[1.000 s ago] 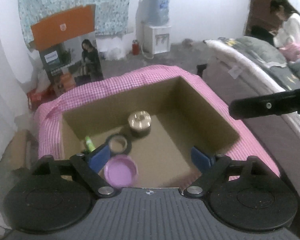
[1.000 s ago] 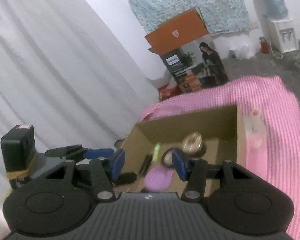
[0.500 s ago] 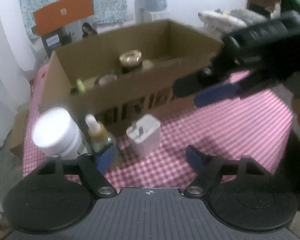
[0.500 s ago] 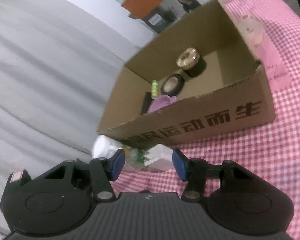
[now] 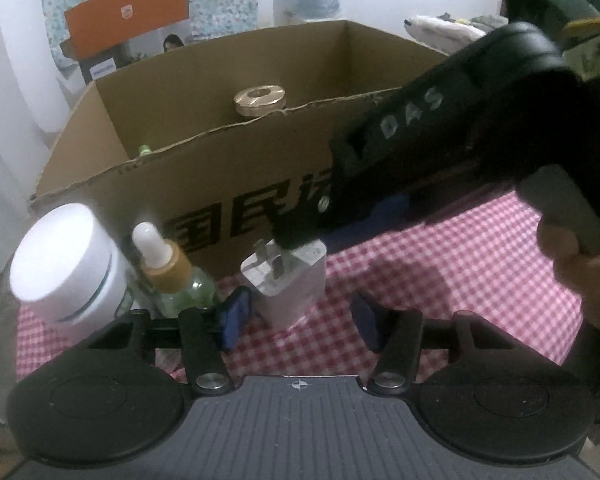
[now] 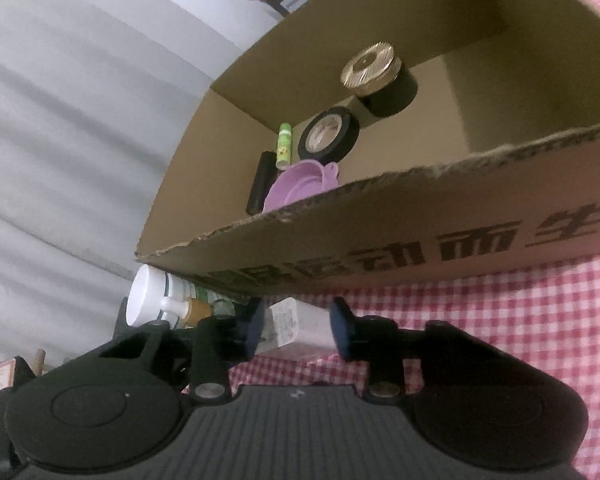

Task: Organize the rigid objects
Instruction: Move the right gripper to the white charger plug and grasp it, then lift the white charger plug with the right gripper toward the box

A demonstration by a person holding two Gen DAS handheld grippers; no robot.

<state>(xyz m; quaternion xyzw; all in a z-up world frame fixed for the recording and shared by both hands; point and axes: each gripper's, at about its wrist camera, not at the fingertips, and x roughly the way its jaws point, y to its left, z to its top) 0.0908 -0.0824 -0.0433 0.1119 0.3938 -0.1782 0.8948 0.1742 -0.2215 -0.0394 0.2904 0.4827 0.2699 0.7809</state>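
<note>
Moved: both grippers down from above the cardboard box (image 5: 260, 168) to the checked cloth (image 5: 460, 264) before it.
Charger (image 5: 288, 280): upright just before the box, between both finger pairs.
Left gripper (image 5: 300, 316): closing, pads apart from it.
Right gripper (image 6: 296, 328): closing around the charger, contact unclear.

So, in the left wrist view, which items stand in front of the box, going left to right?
White-lidded jar → dropper bottle → white charger plug, all on the checked cloth.
</note>
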